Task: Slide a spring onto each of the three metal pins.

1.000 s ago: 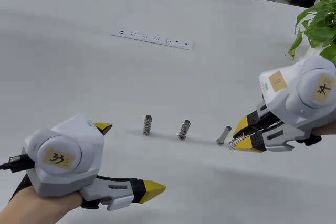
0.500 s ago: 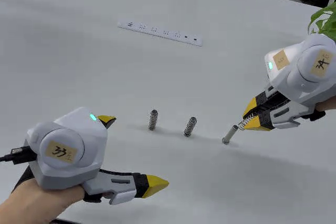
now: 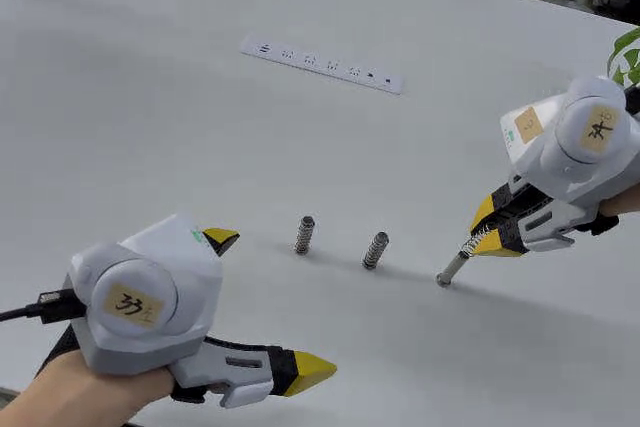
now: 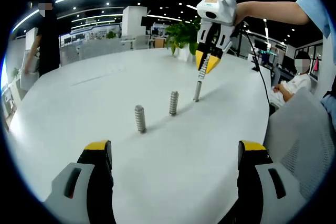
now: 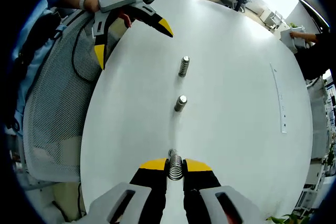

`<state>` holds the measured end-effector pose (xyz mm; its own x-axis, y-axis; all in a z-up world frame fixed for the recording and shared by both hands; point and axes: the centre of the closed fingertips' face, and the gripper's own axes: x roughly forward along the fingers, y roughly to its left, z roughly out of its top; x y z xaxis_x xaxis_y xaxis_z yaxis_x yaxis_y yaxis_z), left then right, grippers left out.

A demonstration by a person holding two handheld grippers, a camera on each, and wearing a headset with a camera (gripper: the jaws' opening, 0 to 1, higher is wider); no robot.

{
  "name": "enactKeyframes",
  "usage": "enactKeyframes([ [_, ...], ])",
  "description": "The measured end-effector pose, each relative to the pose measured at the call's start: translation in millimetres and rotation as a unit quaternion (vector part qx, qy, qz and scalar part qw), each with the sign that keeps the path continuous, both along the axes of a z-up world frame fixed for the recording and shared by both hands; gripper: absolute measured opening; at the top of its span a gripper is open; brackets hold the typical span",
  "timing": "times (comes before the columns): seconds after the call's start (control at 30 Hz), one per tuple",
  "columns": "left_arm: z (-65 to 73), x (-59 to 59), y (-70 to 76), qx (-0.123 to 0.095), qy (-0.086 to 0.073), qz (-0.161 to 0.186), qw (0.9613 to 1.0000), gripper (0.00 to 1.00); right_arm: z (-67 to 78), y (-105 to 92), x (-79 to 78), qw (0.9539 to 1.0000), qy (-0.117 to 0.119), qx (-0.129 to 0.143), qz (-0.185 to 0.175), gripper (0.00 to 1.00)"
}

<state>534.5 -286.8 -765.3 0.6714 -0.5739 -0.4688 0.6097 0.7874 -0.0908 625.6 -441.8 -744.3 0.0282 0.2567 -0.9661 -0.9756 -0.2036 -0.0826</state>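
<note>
Right gripper [image 3: 488, 231] is clenched on a spring [image 3: 472, 242]. The coil pokes out past the yellow tips and lines up with the bare pin [image 3: 452, 269] standing just ahead of the jaws; its free end meets the pin top, but I can't tell if it's over it. Further out along that claw's line stand the middle pin [image 3: 376, 249] and far pin [image 3: 305, 234] on the white table [image 3: 150, 97], both sprung. Beyond them sits the left gripper [image 3: 266, 303], released, jaws spread wide, holding nothing, well apart from the row.
</note>
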Motion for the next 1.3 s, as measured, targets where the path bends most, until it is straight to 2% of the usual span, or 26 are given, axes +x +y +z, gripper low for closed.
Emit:
enactKeyframes([
  [0.2, -2.3, -0.8, -1.3, -0.002, 0.005, -0.002, 1.0000, 0.99, -4.1, -1.9, -2.6, 0.9999, 0.010, -0.006, 0.003, 0.08],
  [0.9, -5.9, -1.7, -0.2, -0.003, 0.012, -0.002, 0.9999, 0.98, -7.0, -0.3, -9.3, 0.9997, 0.011, -0.016, 0.012, 0.08],
  [1.3, -7.2, -3.0, 0.6, -0.003, 0.017, -0.004, 0.9998, 0.98, -9.3, 2.1, -4.6, 0.9997, 0.006, -0.016, 0.018, 0.08],
])
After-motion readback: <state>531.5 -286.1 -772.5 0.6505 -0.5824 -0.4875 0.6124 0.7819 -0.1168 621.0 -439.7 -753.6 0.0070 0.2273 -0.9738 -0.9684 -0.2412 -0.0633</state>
